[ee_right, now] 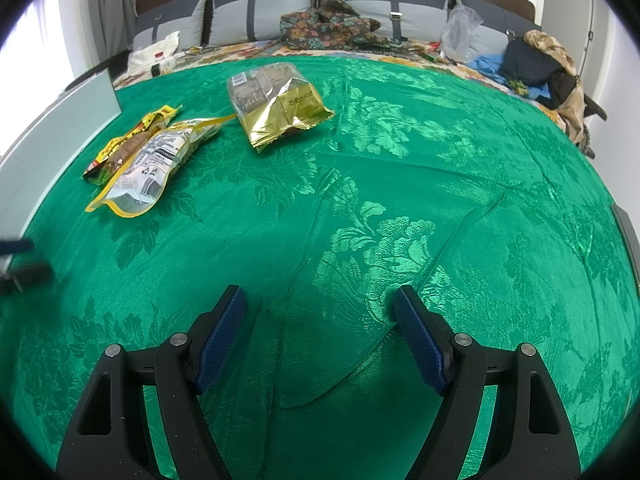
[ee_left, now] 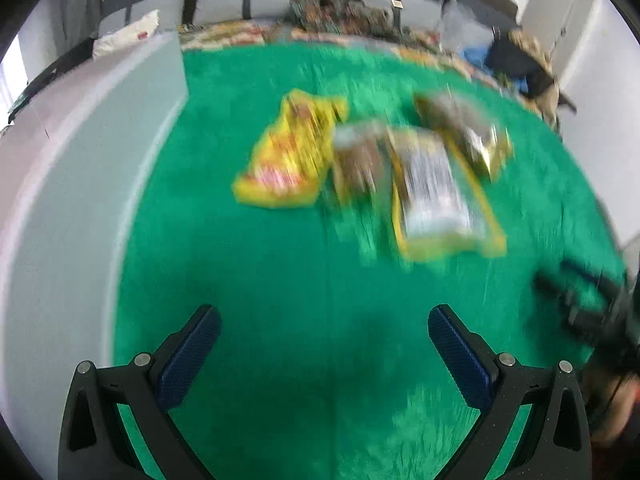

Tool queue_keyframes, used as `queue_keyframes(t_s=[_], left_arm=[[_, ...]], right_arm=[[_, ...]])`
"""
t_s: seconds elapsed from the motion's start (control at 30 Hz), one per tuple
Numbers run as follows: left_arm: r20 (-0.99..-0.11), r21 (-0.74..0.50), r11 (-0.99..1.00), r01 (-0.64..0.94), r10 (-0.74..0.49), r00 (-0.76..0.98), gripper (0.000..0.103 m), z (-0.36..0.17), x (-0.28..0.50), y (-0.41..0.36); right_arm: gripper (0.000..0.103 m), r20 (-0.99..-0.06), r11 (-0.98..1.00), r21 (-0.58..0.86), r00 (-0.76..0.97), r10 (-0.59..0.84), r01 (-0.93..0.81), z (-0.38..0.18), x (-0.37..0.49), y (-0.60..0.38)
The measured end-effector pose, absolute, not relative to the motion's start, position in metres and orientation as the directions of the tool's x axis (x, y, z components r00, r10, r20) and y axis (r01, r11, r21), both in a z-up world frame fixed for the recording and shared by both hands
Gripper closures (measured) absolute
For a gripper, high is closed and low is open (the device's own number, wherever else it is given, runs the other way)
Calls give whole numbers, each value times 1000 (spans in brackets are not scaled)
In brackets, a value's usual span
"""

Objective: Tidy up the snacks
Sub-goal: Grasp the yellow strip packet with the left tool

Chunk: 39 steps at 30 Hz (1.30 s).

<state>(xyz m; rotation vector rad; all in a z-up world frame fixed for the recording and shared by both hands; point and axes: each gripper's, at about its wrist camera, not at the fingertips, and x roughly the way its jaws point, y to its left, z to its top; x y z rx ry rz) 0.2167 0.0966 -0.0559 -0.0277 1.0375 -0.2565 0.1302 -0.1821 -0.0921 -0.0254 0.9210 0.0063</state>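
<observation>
Only right view sharp — gold packet point(ee_right: 280, 108) legible.

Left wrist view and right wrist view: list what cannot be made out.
- Left wrist view: snack packets smeared by motion blur; print unreadable.
- Right wrist view: brown packet mostly under the white pouch.
- Right wrist view: dark blurred object cut off by the left edge.
</observation>
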Motion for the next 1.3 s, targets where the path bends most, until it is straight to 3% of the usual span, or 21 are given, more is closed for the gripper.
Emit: queue_keyframes(t_s=[0.1, 0.27, 0.37, 0.4, 0.43, 0.47, 0.5, 0.53, 0.6, 0.67, 0.77, 1.0, 1.1, 1.17, 1.3], left_arm=[[-849, -137, 971, 194, -216, 483, 2, -41, 260, 102], [-905, -57, 977, 204, -137, 403, 30, -62, 346, 88], [-926, -58, 976, 210, -131, 353, 29, -85, 376, 77], [-930, -76, 974, 214, -146, 336, 27, -92, 382, 75], [-924, -81, 973, 218, -155, 348, 19, -93, 385, 74], [-926, -64, 972, 226, -142, 351, 19, -95, 386, 72], [-924, -39, 971, 237, -125, 360, 23, -95, 384, 70], [-918, -17, 969, 247, -113, 381, 44, -94, 379, 69], [-916, -39, 967, 252, -135, 378, 51, -91, 372, 75], [-906, -75, 970, 230, -163, 392, 64, -83, 355, 87], [-907, -141, 979, 146, -186, 377, 64, -77, 320, 108], [-906, -163, 982, 99, -189, 379, 62, -82, 188, 120], [-888, -183, 980, 71, -196, 415, 49, -89, 162, 122], [-871, -154, 984, 89, -178, 458, 26, -91, 157, 117], [-848, 8, 988, 152, -74, 525, 13, -101, 157, 98]], right_arm=[[23, -796, 1000, -20, 605, -6, -16, -92, 130, -182], [23, -796, 1000, -19, 605, -6, -16, -92, 130, -182], [23, -796, 1000, -19, 605, -5, -16, -92, 130, -182], [23, -796, 1000, -18, 605, -5, -16, -92, 130, -182], [23, -796, 1000, -19, 605, -5, -16, -92, 130, -182], [23, -796, 1000, -19, 605, -6, -16, -92, 130, -182], [23, -796, 1000, -19, 605, -5, -16, -92, 130, -182], [23, -796, 1000, -19, 605, -5, -16, -92, 130, -182], [23, -796, 1000, -19, 605, -6, -16, -92, 130, -182], [23, -796, 1000, -19, 605, -6, -16, -92, 130, -182], [23, -796, 1000, -19, 605, -6, -16, -91, 130, -181], [23, -796, 1000, -19, 605, -6, -15, -92, 130, -182], [23, -797, 1000, -23, 604, -9, -15, -91, 130, -181], [23, -797, 1000, -24, 604, -10, -15, -91, 130, -181], [23, -797, 1000, -23, 604, -9, -14, -91, 130, -180]])
